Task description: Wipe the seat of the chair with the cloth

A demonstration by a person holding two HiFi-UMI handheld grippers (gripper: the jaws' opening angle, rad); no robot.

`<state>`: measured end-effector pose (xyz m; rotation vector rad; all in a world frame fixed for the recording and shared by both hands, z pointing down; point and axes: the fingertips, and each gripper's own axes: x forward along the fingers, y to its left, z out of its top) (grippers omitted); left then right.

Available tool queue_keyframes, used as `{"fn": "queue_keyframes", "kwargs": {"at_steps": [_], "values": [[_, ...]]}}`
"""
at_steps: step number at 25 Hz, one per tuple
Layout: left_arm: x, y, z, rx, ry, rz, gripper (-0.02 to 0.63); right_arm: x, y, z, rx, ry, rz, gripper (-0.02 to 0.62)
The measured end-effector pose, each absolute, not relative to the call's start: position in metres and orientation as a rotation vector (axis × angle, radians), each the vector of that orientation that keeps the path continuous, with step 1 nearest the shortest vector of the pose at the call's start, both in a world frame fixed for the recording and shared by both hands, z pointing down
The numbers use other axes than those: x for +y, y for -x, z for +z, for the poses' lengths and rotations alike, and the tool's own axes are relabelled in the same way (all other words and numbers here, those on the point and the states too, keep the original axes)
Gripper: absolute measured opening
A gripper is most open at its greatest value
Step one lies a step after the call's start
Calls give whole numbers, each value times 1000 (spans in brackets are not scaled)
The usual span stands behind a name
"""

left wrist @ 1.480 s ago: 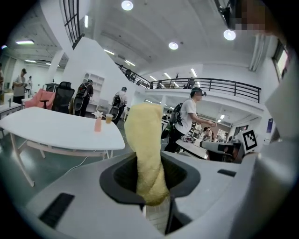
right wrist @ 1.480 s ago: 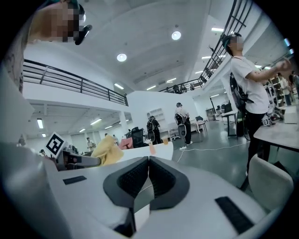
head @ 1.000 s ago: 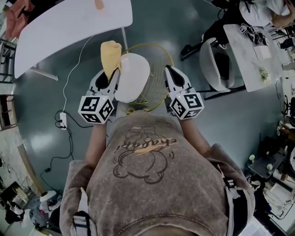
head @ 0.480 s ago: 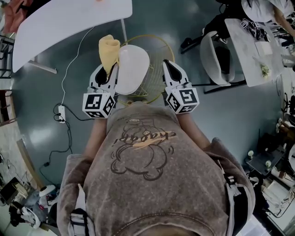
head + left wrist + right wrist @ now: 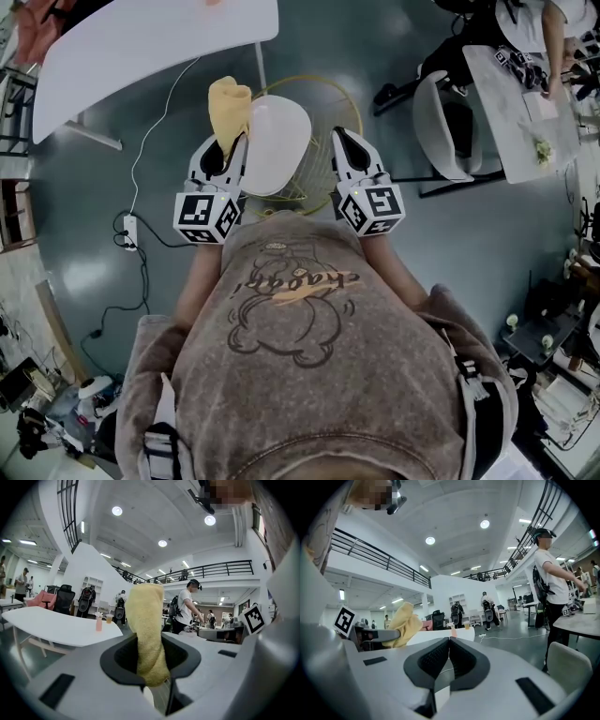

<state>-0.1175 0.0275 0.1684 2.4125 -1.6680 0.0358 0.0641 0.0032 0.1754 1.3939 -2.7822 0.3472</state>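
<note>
Over a grey hall floor (image 5: 422, 244): clamping the yellow cloth (image 5: 228, 111) in the left gripper (image 5: 228, 150) at the white chair seat (image 5: 277, 141)'s 10 o'clock edge, keeping the right gripper (image 5: 345, 142) closed, empty, at 3 o'clock. Barely shifted in 1 second (wiping likely not begun).

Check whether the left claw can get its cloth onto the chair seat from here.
Probably yes. The left claw, shut on the yellow cloth, sits right beside the white seat at its left edge, and nothing lies on the seat or between them.
</note>
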Motion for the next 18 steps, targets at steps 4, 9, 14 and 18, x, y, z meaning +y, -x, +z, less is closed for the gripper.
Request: {"fn": "queue_keyframes", "kwargs": {"at_steps": [4,9,14,18], "values": [[29,123,168,-1677,-2402,40,114,5,-57,173,-2794,-1376,355,26],[30,125,168,-1688,-2396,31,114,5,-56,173,-2795,-1368,356,26],[33,127,167,-1696,-2390,26,114,8,-52,170,-2797,-1363,353,26],[36,127,169,-1696,-2391,29,114,9,-51,171,-2796,-1359,350,26]]}}
